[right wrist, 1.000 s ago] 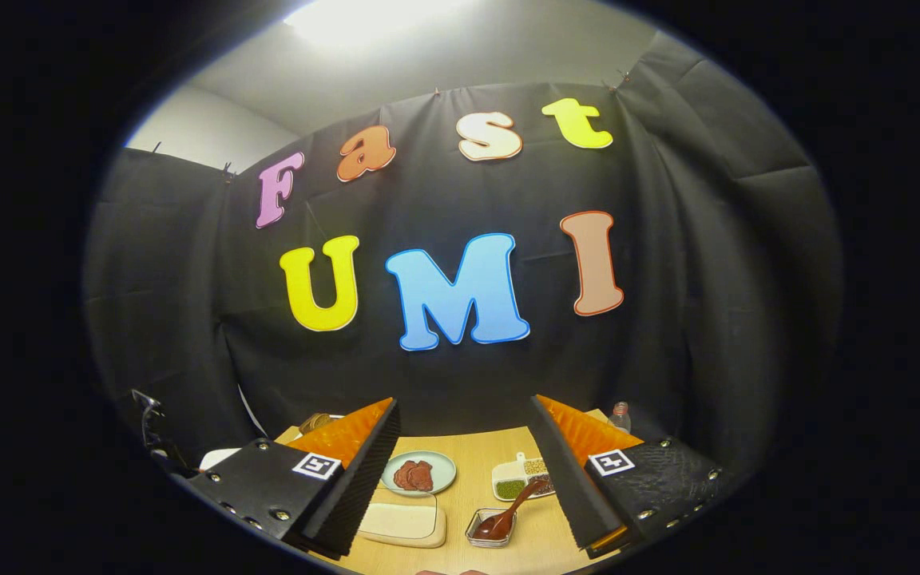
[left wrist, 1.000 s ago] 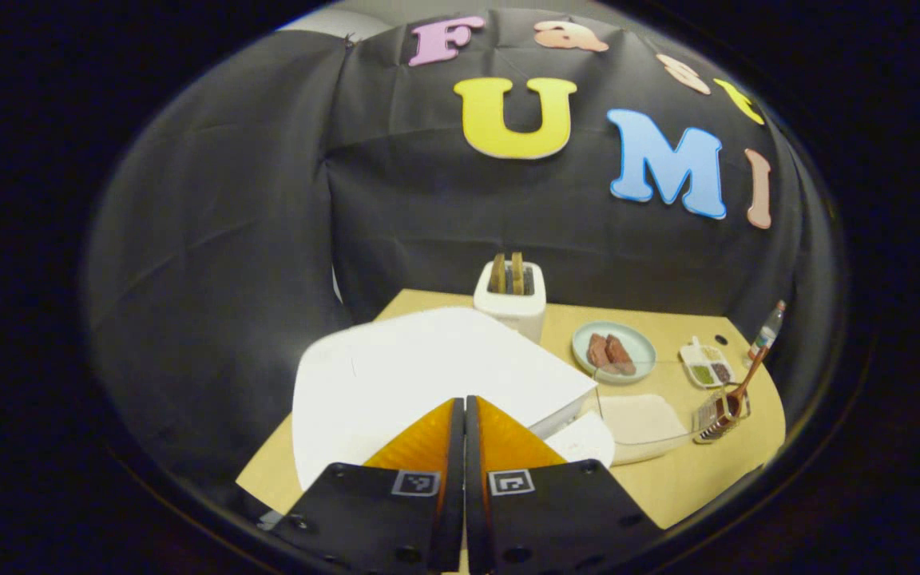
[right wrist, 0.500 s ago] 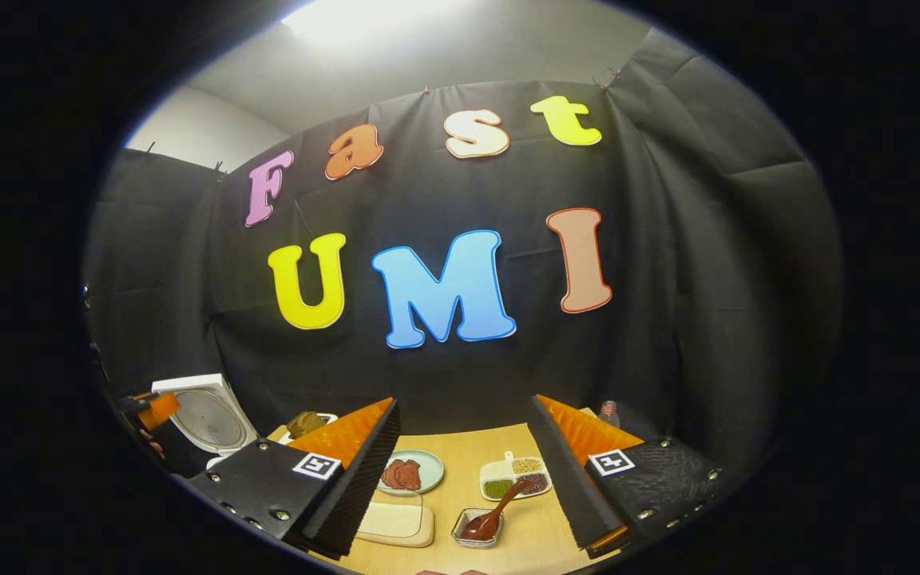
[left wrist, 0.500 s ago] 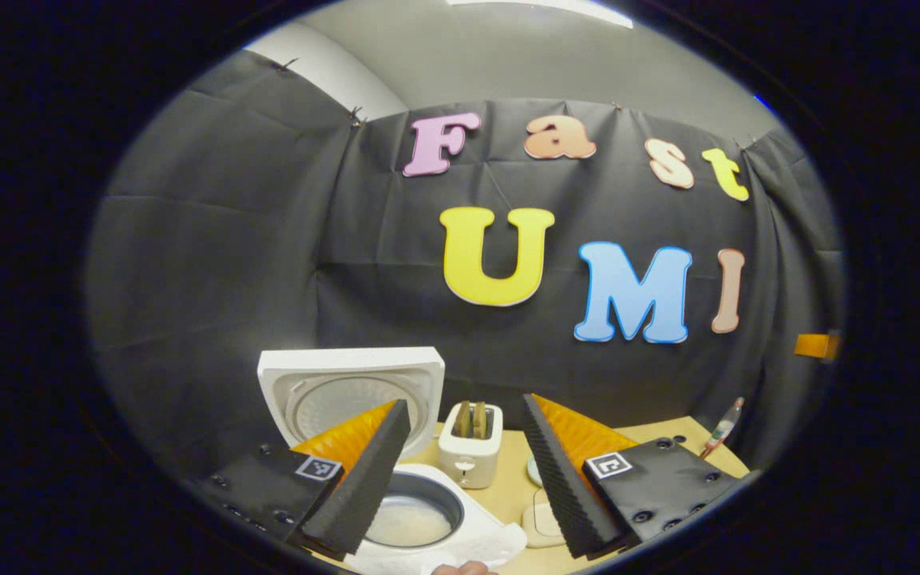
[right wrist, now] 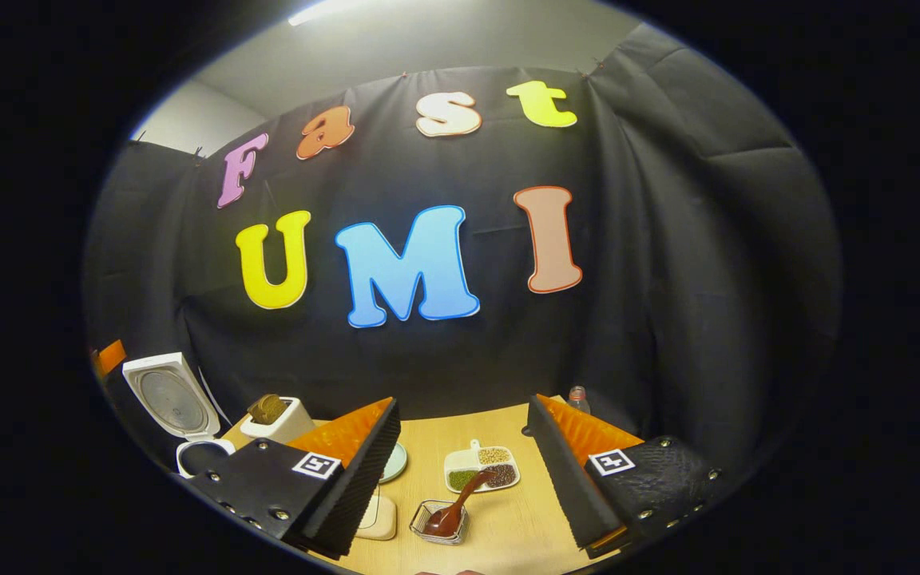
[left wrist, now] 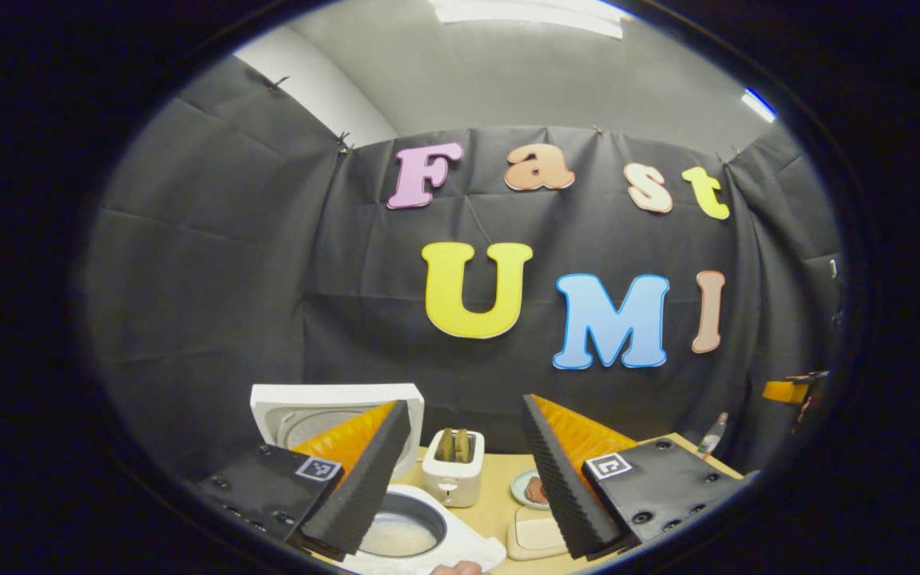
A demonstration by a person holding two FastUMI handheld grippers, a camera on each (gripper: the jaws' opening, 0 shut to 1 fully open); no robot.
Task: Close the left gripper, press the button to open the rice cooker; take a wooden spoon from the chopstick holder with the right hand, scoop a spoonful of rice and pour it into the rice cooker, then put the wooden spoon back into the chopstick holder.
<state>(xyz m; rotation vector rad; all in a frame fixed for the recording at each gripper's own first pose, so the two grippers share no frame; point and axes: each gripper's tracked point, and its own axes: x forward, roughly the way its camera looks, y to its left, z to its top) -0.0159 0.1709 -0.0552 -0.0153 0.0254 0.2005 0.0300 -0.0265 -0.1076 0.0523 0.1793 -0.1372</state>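
In the left gripper view we look across a light wooden table [left wrist: 500, 499], our left gripper [left wrist: 464, 479] held above it with its jaws spread wide and nothing between them. At far left the white rice cooker [left wrist: 416, 531] stands with its lid [left wrist: 300, 407] raised upright, and a pale layer lies in the bottom of its inner pot [left wrist: 400, 527]. Next comes a white toaster [left wrist: 452, 475] with two slices standing in its slots, then a pale green plate [left wrist: 525, 487] bearing a reddish piece of food, and a cream-coloured tray [left wrist: 536, 537] in front of it. A small bottle [left wrist: 711, 435] stands at the far right edge. We can read no label or brand on any of these.

In the right gripper view our right gripper [right wrist: 464, 479] is likewise released, jaws well apart and empty. From left we see the rice cooker [right wrist: 188, 447], lid up, then the toaster [right wrist: 276, 419]. Between the fingers lie a white divided dish [right wrist: 480, 469] holding green, tan and dark grains in separate compartments, and nearer to us the chopstick holder [right wrist: 440, 523], a small wire basket, with the wooden spoon [right wrist: 460, 507] resting in it, bowl down and handle tilted toward the dish. The bottle [right wrist: 578, 397] stands behind.
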